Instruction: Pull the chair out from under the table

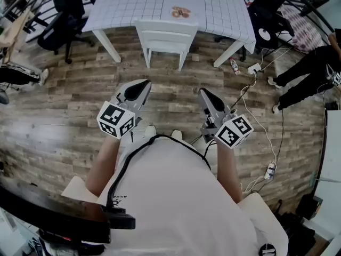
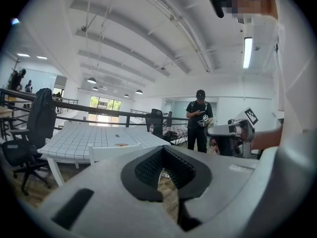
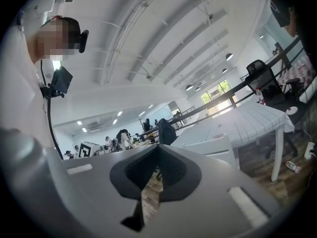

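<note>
1. One white straight-backed chair (image 1: pixel 165 36) stands at 12 o'clock. Its seat is tucked under the table, and it is well apart from both grippers.
2. One white-legged table with a grid-patterned cloth (image 1: pixel 133 4) carries one small orange-brown item (image 1: pixel 181 12), kind undetermined.
3. There are two grippers: left gripper (image 1: pixel 145 83) at 11 o'clock, right gripper (image 1: pixel 204 92) at 1 o'clock. The jaws of each are clenched together, grasping nothing.
4. One small bottle (image 1: pixel 234 65) lies on the wood-plank floor (image 1: pixel 64 121) at 1 o'clock, beside a table leg. Its contents cannot be determined.
</note>
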